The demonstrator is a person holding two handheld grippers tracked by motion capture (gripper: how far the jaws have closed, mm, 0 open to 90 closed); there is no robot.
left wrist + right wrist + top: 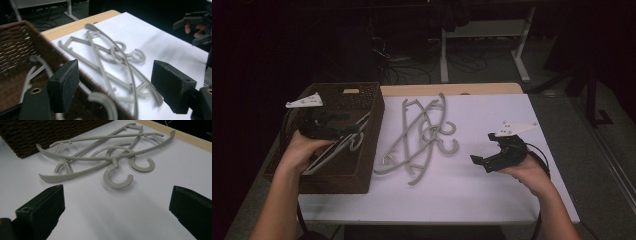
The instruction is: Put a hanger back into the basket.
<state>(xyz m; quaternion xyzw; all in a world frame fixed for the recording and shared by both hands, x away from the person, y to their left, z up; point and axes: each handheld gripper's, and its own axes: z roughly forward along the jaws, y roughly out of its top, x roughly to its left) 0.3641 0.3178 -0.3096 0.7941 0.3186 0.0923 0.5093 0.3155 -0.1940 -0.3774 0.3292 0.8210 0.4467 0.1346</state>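
Left gripper view: the left gripper (115,85) has its jaws wide apart with nothing between them, above the basket (367,145) edge, where one hanger (337,147) already lies. The right gripper (117,212) is open too, low over the table (492,195) near the tangled hangers (419,135). Hooks interlock, so lifting one may drag its neighbours off.

The white table (492,195) carries a dark woven basket (362,165) at nine o'clock, and a loose pile of grey hangers (419,135) (they cross each other) lies near its centre.
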